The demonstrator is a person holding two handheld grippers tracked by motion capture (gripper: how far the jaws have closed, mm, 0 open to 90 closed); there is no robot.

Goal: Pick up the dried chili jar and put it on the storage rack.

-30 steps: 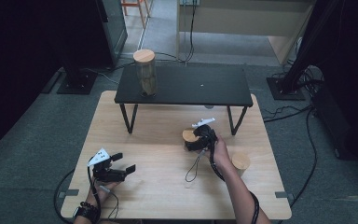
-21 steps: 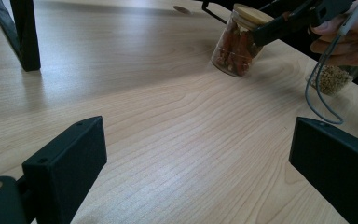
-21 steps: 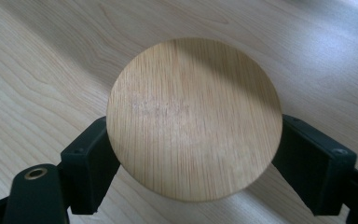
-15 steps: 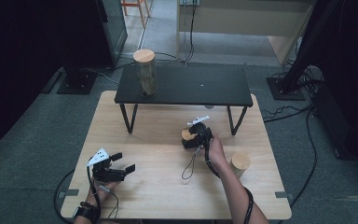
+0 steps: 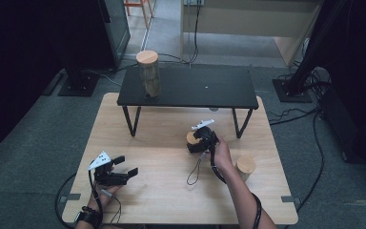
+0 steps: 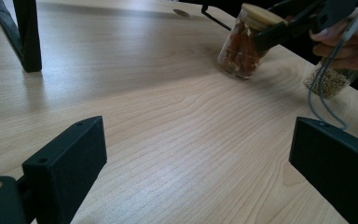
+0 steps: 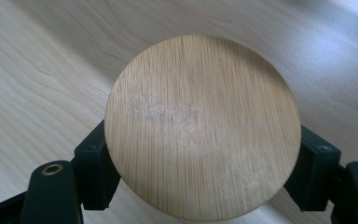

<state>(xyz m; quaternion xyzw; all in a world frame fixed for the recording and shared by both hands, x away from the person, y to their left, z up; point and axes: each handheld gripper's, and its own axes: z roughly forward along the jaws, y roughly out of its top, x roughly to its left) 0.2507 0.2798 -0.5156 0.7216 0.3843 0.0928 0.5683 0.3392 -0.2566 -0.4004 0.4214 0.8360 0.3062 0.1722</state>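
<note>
A small glass jar [image 6: 242,44] with red contents and a round wooden lid [image 7: 203,126] stands slightly tilted on the wooden table [image 5: 162,143], in front of the black shelf. My right gripper [image 5: 199,141] comes down on it from above. Its jaws have just been closing and now press on both sides of the lid, so the right gripper [image 7: 204,158] is shut on the jar. My left gripper [image 5: 126,166] rests low at the table's front left. Its jaws stand wide apart, and the left gripper [image 6: 200,172] holds nothing.
A black low shelf [image 5: 205,88] spans the table's back, with a tall wooden-lidded jar [image 5: 148,74] on its left end. Another small jar [image 5: 245,167] with pale seeds stands right of my right hand. Cables lie on the grey floor around the table.
My right hand has shifted slightly left over the small jar, which now leans a little. The left gripper has kept still.
</note>
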